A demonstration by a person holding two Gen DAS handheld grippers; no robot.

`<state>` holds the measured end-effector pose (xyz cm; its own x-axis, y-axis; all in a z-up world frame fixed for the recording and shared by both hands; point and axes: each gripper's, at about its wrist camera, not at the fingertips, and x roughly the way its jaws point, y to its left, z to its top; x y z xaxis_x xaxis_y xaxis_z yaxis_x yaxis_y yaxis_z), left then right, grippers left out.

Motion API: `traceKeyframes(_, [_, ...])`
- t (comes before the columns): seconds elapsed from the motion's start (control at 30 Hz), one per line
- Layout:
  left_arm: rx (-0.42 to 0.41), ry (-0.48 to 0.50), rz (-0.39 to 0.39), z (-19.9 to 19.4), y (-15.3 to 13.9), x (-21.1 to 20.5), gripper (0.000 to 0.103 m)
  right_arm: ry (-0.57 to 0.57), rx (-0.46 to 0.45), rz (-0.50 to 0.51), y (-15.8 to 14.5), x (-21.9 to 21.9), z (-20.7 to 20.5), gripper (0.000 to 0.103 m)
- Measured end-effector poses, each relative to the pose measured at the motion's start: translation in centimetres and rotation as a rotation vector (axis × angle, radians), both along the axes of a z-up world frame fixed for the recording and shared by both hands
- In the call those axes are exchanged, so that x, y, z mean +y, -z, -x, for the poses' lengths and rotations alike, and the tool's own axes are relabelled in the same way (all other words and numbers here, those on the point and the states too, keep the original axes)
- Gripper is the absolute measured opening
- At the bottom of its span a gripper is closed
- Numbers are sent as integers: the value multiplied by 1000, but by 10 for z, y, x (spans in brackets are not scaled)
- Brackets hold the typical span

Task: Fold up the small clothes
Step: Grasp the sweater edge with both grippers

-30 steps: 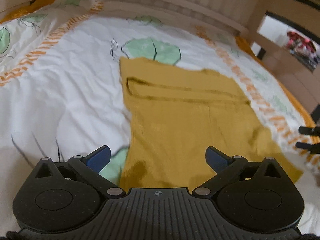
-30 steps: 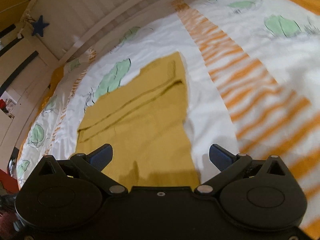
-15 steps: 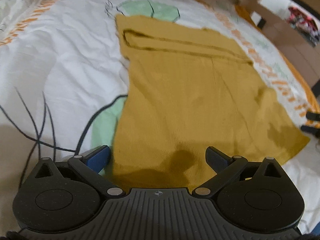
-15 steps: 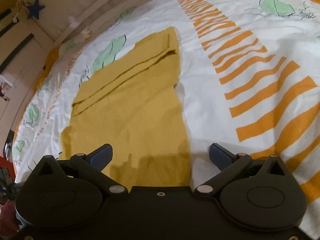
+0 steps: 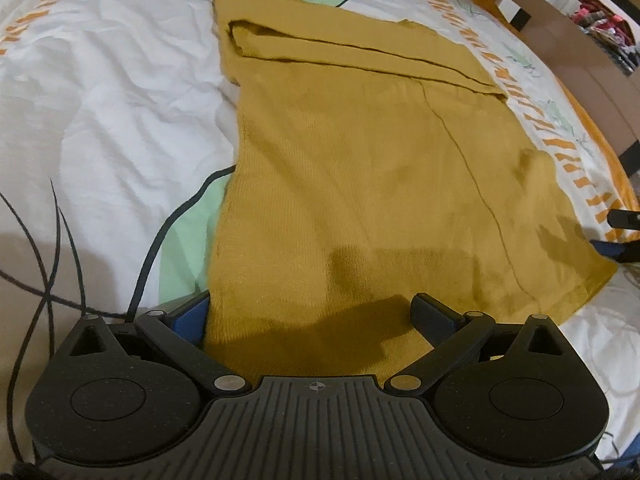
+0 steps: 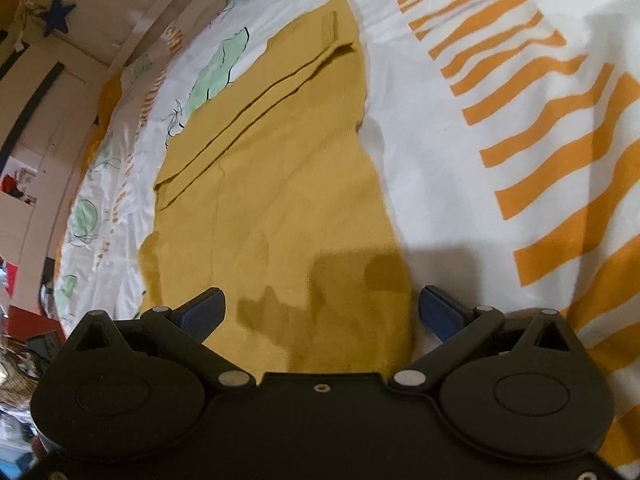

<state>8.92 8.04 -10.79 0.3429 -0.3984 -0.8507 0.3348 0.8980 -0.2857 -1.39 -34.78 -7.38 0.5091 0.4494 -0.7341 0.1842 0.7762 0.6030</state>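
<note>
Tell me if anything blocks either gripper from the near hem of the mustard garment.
Nothing visible does. The mustard garment lies flat on the bedcover; the left gripper and right gripper both hang open at its near hem, with only fabric between their fingers.

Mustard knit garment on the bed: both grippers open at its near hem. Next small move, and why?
Probably lower and close both on the near hem. The mustard-yellow knit garment lies flat on the leaf-print white bedsheet, far end already folded; the left gripper and right gripper each straddle a near corner, jaws apart, gripping nothing.
</note>
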Motion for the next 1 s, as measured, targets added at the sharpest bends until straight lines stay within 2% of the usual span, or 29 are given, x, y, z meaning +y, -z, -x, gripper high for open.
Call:
traceKeyframes(0.1, [3,-3,-1,0,-1,0,100,-14,4,-6,-2,1,1,103])
traceKeyframes(0.2, [-6,-12,-26,4,-6,1,79,-50,17,-16,-5,3,2,103])
traceKeyframes(0.27, [2,-12,-8,6,-9,4,69,-83,31,-20,-7,6,3,103])
traceKeyframes(0.33, [17,-21,16,7,-11,9,53,-108,42,-22,-9,8,5,103])
traceKeyframes(0.63, [85,-73,92,3,-6,20,22,-118,31,-14,-9,10,8,102])
traceKeyframes(0.7, [89,-83,101,3,-6,22,21,-109,34,10,-9,11,8,94])
traceKeyframes(0.73, [88,-89,103,3,-7,22,21,-103,40,26,-9,11,8,83])
traceKeyframes(0.77, [87,-96,104,4,-7,22,21,-88,50,42,-8,10,8,67])
traceKeyframes(0.8, [82,-103,103,5,-9,22,21,-74,63,47,-7,8,8,59])
traceKeyframes(0.87, [73,-130,99,7,-11,22,21,-49,94,28,-1,3,8,31])
traceKeyframes(0.93, [47,-165,98,10,-15,27,21,-46,102,23,1,1,8,19])
traceKeyframes(1.0, [27,-191,110,12,-18,32,21,-63,93,44,0,4,9,17])
